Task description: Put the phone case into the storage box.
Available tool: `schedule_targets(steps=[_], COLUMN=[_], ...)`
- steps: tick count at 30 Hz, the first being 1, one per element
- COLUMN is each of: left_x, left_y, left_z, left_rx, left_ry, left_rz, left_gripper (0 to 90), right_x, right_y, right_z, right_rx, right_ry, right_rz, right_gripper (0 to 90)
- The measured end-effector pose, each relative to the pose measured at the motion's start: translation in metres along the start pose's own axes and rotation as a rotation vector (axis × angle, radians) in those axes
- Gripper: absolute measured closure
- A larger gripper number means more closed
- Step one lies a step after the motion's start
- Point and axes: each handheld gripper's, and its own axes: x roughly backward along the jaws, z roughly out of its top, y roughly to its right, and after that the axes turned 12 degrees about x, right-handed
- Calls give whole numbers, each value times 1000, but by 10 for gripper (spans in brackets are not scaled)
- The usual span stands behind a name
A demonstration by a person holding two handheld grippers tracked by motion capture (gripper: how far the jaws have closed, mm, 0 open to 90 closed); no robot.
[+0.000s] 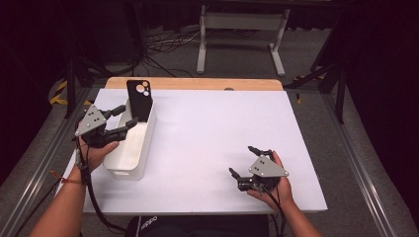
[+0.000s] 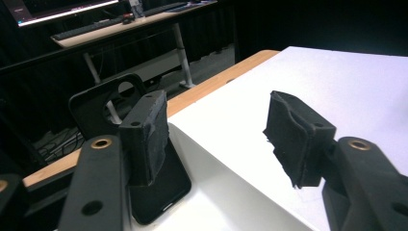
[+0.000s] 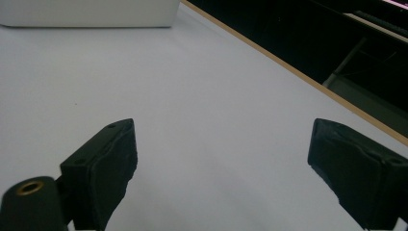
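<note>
High view: left gripper [image 1: 125,115] at nine o'clock, jaws spread over the white bin [image 1: 129,159], gripping nothing. Black phone case [image 1: 139,99] upright inside the bin's far end, just beside one jaw. Right gripper [image 1: 246,160] at five o'clock, jaws released, empty. White tabletop [image 1: 207,133] bare between, edges well apart.

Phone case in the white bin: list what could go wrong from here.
1. The black phone case stands tilted against the far end of the white bin, sticking above the rim; a nudge could tip it out or flat.
2. The left gripper is open with one pad right beside the case, so closing now may catch only its edge.
3. The bin looks light; pushing its wall could slide it across the table.
</note>
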Motion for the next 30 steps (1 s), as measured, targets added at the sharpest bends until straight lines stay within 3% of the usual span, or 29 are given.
schedule_targets(steps=[13, 30], left_x=[7, 14], left_y=[12, 22], left_z=[0, -4], left_rx=[-26, -42], left_ry=[1, -1], left_rz=[-12, -35], left_gripper=[273, 205], right_x=[-1, -3], right_y=[3, 2], right_z=[0, 3], right_rx=[0, 4], right_ry=[6, 25], right_rz=[3, 17], right_gripper=[109, 109])
